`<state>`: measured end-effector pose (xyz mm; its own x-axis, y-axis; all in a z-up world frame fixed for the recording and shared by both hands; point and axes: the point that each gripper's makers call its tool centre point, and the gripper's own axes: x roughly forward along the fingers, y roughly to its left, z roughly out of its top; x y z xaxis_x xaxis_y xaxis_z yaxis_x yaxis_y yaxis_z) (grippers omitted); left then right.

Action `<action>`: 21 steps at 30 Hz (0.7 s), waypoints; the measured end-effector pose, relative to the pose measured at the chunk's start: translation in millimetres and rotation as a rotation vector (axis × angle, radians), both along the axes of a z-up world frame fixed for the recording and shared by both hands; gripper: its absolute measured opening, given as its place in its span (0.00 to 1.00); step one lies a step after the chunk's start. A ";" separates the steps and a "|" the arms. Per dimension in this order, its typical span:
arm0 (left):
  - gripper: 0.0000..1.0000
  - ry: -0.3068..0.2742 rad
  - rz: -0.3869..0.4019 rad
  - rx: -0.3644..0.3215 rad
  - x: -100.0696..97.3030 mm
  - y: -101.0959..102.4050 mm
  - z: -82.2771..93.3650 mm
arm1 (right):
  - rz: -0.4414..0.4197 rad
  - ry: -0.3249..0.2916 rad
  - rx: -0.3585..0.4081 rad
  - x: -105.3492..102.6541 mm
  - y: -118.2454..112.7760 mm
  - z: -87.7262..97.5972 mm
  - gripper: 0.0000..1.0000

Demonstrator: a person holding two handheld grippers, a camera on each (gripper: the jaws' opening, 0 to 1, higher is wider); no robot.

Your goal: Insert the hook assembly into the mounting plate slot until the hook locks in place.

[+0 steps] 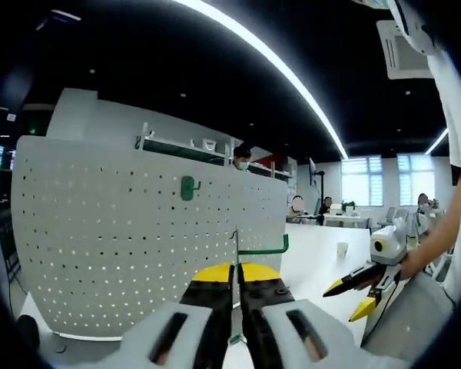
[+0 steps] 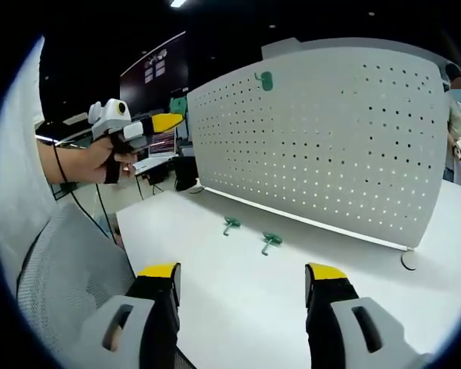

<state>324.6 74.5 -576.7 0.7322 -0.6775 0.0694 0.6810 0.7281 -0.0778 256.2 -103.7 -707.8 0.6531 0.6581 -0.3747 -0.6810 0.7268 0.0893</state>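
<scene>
My left gripper (image 1: 237,274) is shut on a green wire hook (image 1: 263,249), whose bent arm juts right above the yellow jaw tips. Just ahead stands the white pegboard (image 1: 123,246), with one green hook (image 1: 187,187) hanging on it. In the right gripper view that pegboard (image 2: 330,138) stands upright on the table, the mounted hook (image 2: 265,79) near its top left. Two more green hooks (image 2: 230,224) (image 2: 271,241) lie on the table before it. My right gripper (image 2: 242,273) is open and holds nothing, well short of them. The left gripper (image 2: 167,122) hangs at upper left.
The white table (image 2: 215,300) runs under the board. A grey mesh chair (image 2: 54,277) is at the left edge, a small dark ring (image 2: 409,261) by the board's right foot. The right gripper (image 1: 352,297) hangs at right, and people sit at desks (image 1: 330,219) behind.
</scene>
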 end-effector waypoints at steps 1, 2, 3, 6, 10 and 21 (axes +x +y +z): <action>0.01 0.004 -0.001 0.001 -0.4 -0.3 -0.9 | -0.002 -0.001 0.001 0.0 -0.5 0.3 0.64; 0.01 0.006 -0.002 0.002 -0.7 -0.4 -1.6 | -0.002 0.001 0.005 0.3 -0.5 0.2 0.64; 0.01 0.005 -0.002 0.000 -1.1 -0.7 -0.7 | -0.003 0.002 0.004 0.0 -0.6 -0.1 0.64; 0.01 0.007 -0.002 0.000 -0.8 -0.3 -0.9 | -0.001 0.002 0.002 0.0 0.1 -0.4 0.64; 0.01 0.006 -0.001 0.002 0.0 0.3 -0.3 | -0.001 -0.001 0.004 -0.4 0.5 1.2 0.64; 0.02 0.001 0.004 -0.004 0.1 -0.1 0.5 | 0.036 -0.175 0.164 -1.7 12.2 49.8 0.66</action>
<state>324.7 74.4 -576.2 0.7351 -0.6741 0.0715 0.6779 0.7307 -0.0810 254.5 -91.5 -658.0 0.6734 0.7252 -0.1438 -0.7220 0.6869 0.0828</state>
